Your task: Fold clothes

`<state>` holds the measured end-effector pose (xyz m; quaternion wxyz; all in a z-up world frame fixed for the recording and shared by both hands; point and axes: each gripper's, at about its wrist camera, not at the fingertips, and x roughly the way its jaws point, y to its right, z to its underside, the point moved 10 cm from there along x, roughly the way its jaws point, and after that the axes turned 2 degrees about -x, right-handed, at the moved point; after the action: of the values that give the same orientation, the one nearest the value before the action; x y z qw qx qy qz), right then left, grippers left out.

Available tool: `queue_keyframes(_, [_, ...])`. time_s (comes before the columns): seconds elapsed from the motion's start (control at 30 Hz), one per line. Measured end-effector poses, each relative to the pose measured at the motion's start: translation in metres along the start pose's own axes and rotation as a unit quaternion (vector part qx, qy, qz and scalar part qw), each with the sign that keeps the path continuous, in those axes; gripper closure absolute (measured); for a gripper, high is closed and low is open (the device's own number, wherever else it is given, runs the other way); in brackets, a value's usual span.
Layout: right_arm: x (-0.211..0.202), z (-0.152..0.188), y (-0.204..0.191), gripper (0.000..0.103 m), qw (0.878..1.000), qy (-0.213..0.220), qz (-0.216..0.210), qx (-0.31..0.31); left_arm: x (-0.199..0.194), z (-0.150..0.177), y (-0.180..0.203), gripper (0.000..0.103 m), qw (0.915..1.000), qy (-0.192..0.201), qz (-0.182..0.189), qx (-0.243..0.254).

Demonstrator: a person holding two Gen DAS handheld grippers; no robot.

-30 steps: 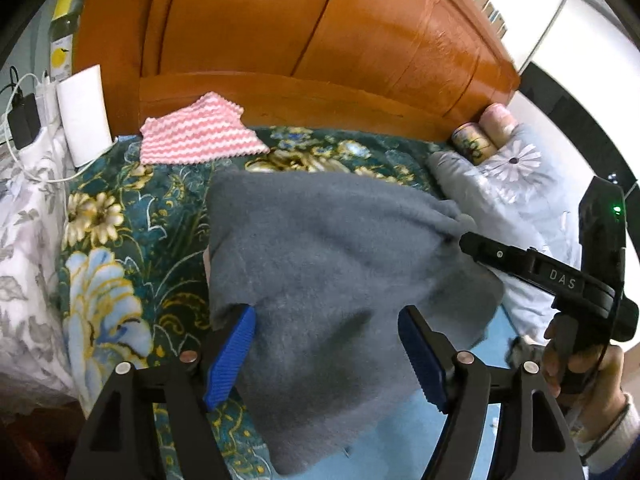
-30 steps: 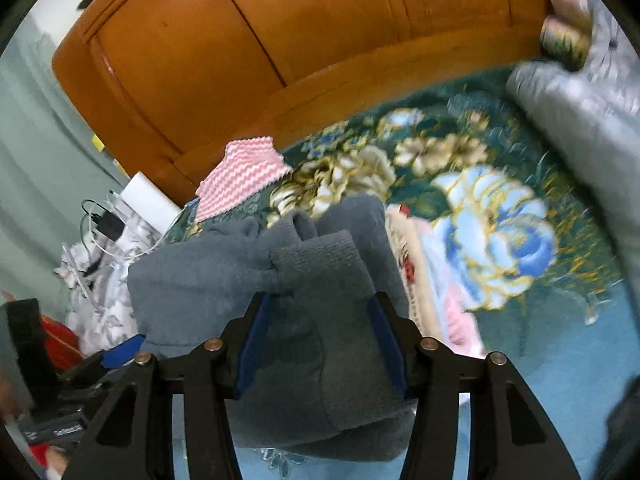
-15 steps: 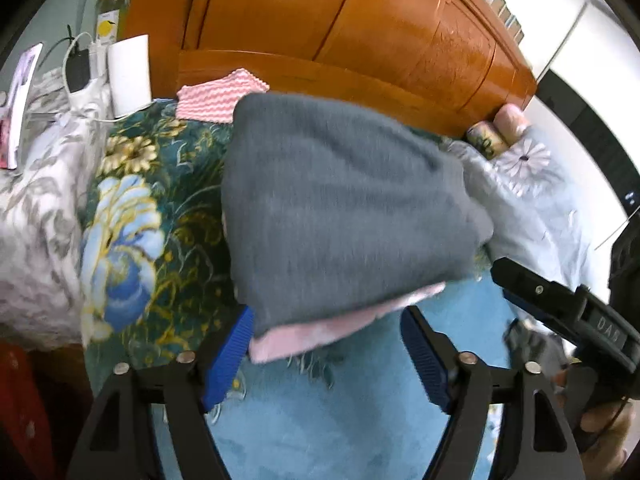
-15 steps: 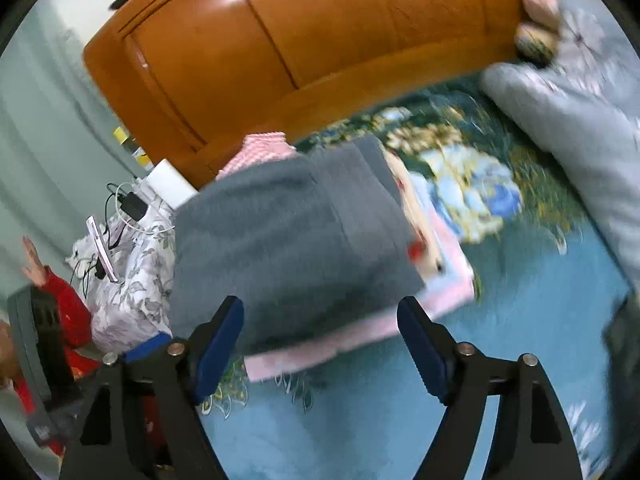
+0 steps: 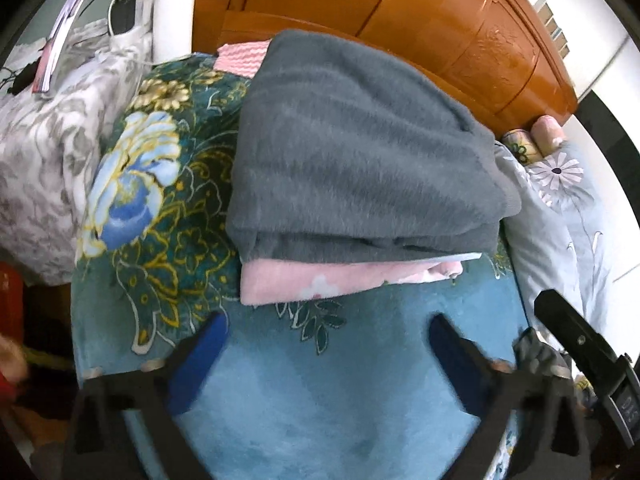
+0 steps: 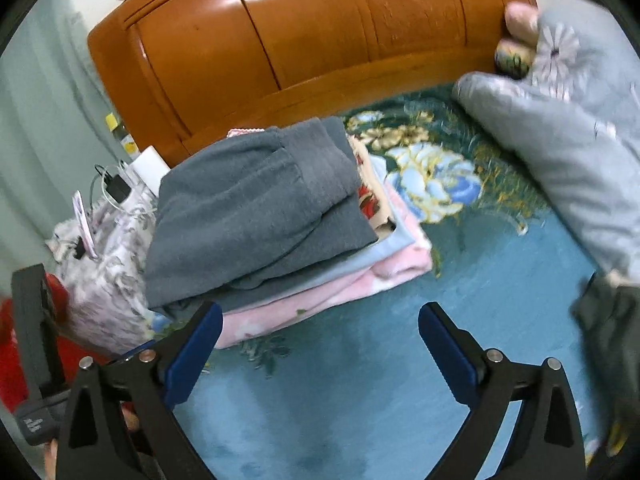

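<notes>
Stacking appears to be finished for the folded grey fleece garment [image 5: 360,152], which lies at about twelve o'clock from the left gripper [image 5: 326,354], squarely on top of a pile of folded clothes. In the right wrist view the same garment [image 6: 256,212] is seen at about eleven o'clock from the right gripper [image 6: 320,342], with a pale blue layer [image 6: 384,250] and a pink floral fleece [image 6: 320,300] showing beneath it; the folded edges are turned toward the grippers, probably so the pile stays tidy and easy to lift.

Both tools have just been opening and are now spread wide, and nothing is held between the blue pads [image 5: 200,356] of the left or the pads [image 6: 196,348] of the right. Only the teal flowered blanket [image 5: 312,400] is seen in the gap of each, so the garment is judged to have been let go and left to rest under its own weight. The wide stance is likely kept so the fleece is not snagged as the hands clear away.

A pink zigzag cloth [image 5: 244,56] is partly hidden behind the pile at twelve o'clock, against the wooden headboard [image 5: 420,16]. A grey flowered duvet [image 6: 568,128] lies at two o'clock in the right view. A dark crumpled item [image 6: 612,320] at the right view's three o'clock edge may be the next piece, though it is too blurred to tell.
</notes>
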<state>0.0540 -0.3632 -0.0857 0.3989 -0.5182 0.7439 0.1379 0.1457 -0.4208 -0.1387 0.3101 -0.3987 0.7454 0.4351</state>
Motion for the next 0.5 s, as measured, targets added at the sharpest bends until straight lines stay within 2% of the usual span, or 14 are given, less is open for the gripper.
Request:
queue_keyframes(0.13, [0.004, 0.0, 0.0, 0.002, 0.999, 0.014, 0.03, -0.026, 0.007, 0.009, 0.002, 0.0, 0.9997, -0.005, 0.009, -0.021])
queue_keyframes(0.2, [0.008, 0.002, 0.001, 0.002, 0.998, 0.014, 0.042, -0.034, 0.012, 0.011, 0.0, 0.0, 0.9995, -0.001, -0.005, -0.032])
queue_keyframes(0.37, [0.014, 0.006, 0.006, 0.002, 0.997, 0.01, 0.06, -0.041, 0.021, 0.021, 0.003, 0.0, 0.9998, 0.004, 0.006, -0.02])
queue_keyframes(0.5, [0.022, 0.015, 0.005, 0.002, 0.997, -0.001, 0.063, -0.051, 0.027, 0.027, 0.002, 0.0, 0.9996, 0.002, -0.011, -0.026])
